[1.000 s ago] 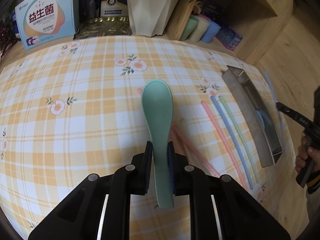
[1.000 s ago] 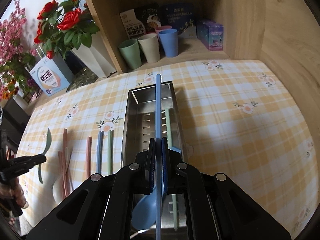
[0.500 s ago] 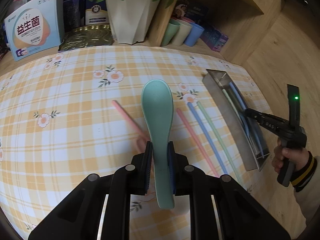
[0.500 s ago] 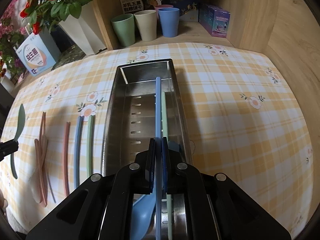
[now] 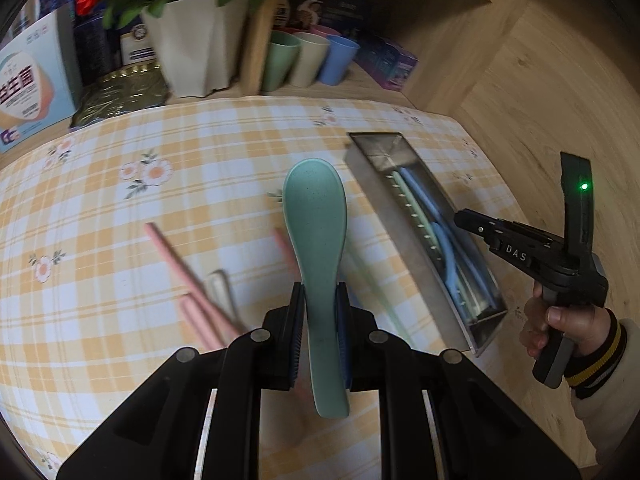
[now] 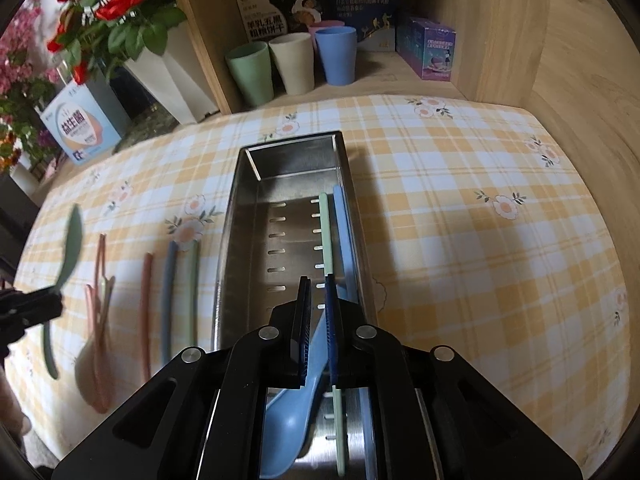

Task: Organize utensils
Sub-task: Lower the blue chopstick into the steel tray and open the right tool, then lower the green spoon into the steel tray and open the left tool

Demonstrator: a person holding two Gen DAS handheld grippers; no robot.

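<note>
The green spoon (image 5: 316, 240) is clamped by its handle between the two fingers of the left hand-held gripper (image 5: 319, 320), bowl pointing away, held above the checked cloth of the worktop (image 5: 100, 200); in the right wrist view the same spoon (image 6: 70, 248) shows at the far left, tilted and clear of the cloth. Going rightward in that view, a pink spoon (image 6: 96, 344) lies on the cloth with two pink chopsticks (image 6: 100, 264) over or against it, though blur hides just how they touch. Next comes a single pink chopstick (image 6: 145, 304), then a blue chopstick (image 6: 168, 296) and a green chopstick (image 6: 193, 288) just beside each other, all running near to far. Right of these stands the steel tray (image 6: 240, 208), long side running away, with slots in its floor. Inside it, along the right wall, lie a green chopstick (image 6: 326, 236) and a blue chopstick (image 6: 342, 236) side by side, and a blue spoon (image 6: 288, 428) rests with its bowl at the near end. The right hand-held gripper (image 6: 318, 320) hangs over the near part of the tray with its jaws slightly apart and nothing between them; the left wrist view shows it (image 5: 464, 218) at the tray's right edge, gripped by the person's right hand (image 5: 560, 324). On the shelf beyond the cloth stand green, cream and blue cups (image 6: 292, 64), with a white flowerpot (image 6: 172, 76) to their left.
</note>
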